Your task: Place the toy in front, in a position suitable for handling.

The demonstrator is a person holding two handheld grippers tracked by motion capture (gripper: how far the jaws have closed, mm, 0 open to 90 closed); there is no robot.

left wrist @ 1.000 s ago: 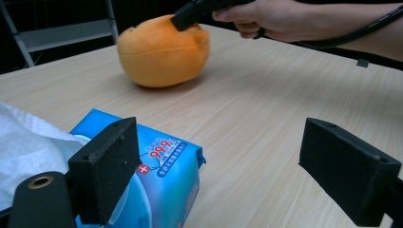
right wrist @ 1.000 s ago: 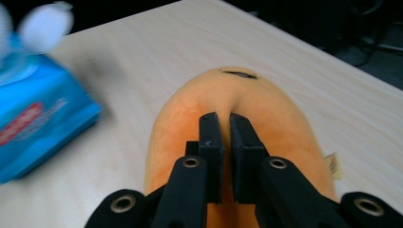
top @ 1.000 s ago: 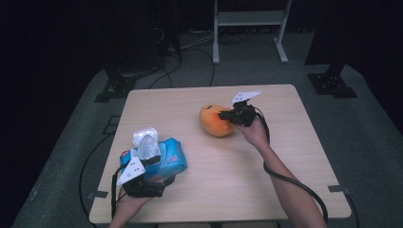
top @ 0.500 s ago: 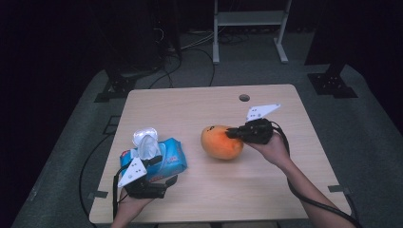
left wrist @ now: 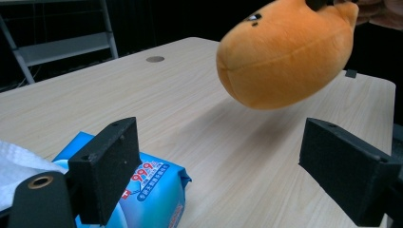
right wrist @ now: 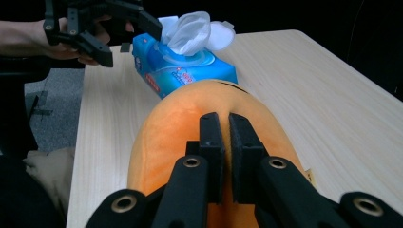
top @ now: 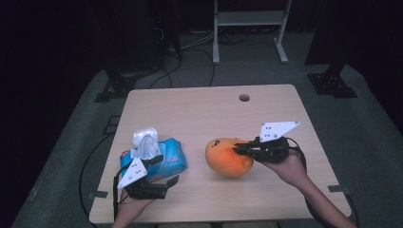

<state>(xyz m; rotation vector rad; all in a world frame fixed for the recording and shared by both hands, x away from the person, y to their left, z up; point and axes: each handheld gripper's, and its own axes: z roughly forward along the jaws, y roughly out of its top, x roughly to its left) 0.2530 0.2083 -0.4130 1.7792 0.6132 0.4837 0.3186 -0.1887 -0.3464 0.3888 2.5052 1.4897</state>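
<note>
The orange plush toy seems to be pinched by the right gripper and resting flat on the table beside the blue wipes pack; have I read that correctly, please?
Not quite. The orange plush toy is pinched by the right gripper, but it is not resting on the table: the left gripper view shows it lifted, with its shadow on the wood beneath. The blue wipes pack does lie beside it.

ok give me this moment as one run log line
right tongs: shut on orange plush toy, lifted off table | left tongs: open, empty, beside wipes pack

Orange plush toy (top: 227, 156), blue wipes pack (top: 164, 159) (red print), pale wood-grain table (top: 199, 109)
</note>
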